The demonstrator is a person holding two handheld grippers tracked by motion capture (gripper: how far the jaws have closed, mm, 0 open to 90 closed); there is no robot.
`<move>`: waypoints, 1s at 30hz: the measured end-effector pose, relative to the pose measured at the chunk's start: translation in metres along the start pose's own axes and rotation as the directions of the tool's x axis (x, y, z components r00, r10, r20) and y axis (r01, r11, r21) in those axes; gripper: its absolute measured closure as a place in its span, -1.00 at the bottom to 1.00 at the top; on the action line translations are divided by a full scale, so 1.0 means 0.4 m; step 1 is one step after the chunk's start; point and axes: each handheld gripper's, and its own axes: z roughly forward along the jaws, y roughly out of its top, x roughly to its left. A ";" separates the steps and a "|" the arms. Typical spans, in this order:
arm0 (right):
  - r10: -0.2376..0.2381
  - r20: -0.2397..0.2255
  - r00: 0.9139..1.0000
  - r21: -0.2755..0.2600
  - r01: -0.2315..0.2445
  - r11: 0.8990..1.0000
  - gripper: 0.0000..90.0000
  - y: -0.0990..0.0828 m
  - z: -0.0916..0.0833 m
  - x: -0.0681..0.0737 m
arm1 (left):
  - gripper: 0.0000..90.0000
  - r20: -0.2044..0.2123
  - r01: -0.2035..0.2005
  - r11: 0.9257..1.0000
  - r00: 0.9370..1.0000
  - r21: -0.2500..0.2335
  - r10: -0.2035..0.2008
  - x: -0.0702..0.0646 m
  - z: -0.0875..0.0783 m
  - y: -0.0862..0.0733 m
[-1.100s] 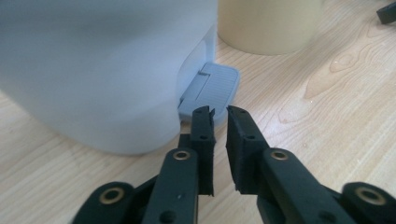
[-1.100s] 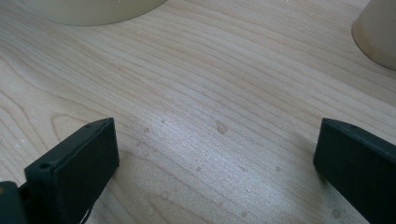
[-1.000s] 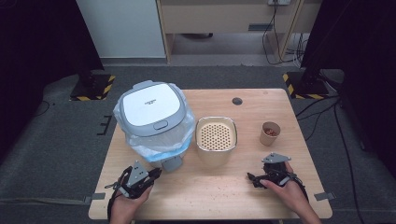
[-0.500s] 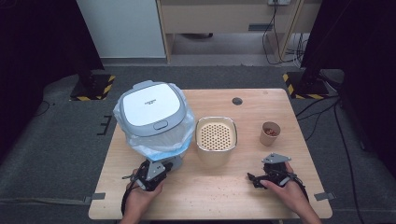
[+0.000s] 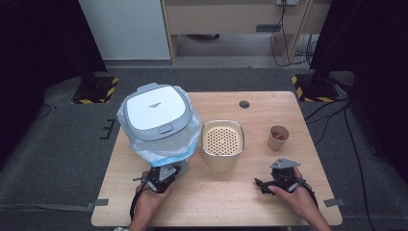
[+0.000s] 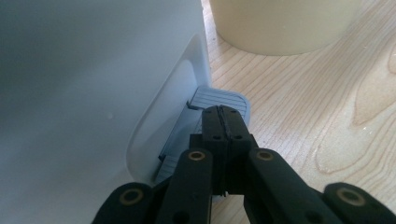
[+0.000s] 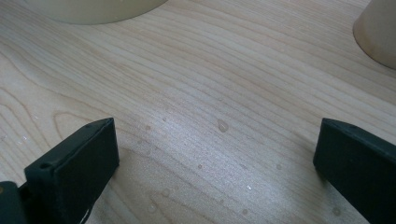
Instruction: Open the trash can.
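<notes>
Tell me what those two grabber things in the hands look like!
Both are black. The left gripper and right gripper each carry a grey three-cornered plate on top, and a black cable trails from each. The jaws are flat black blocks on black arms joined by brass-coloured pins.

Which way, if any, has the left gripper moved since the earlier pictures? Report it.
Yes. In the high view the left gripper has moved right and toward the pedal bin, nearer the cream perforated container; its shut jaws now sit at the bin's foot pedal.
</notes>
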 end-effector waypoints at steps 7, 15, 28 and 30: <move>0.003 0.000 1.000 0.001 -0.003 1.000 -0.99 -0.001 -0.001 0.001 | 0.99 -0.021 -0.011 1.000 1.000 0.024 0.012 -0.008 0.005 0.001; 0.009 0.000 1.000 0.000 -0.009 1.000 -0.99 -0.001 -0.001 0.002 | 0.99 -0.018 -0.025 0.998 0.999 0.064 0.026 -0.005 0.013 -0.003; 0.021 -0.006 1.000 0.013 -0.021 1.000 -0.86 0.002 -0.011 -0.006 | 0.98 0.004 0.003 0.997 1.000 0.082 -0.003 0.003 0.021 -0.010; 0.033 -0.009 0.999 0.007 -0.033 0.999 -0.86 0.003 -0.015 -0.009 | 0.98 0.003 0.004 0.997 1.000 0.082 -0.004 0.003 0.020 -0.009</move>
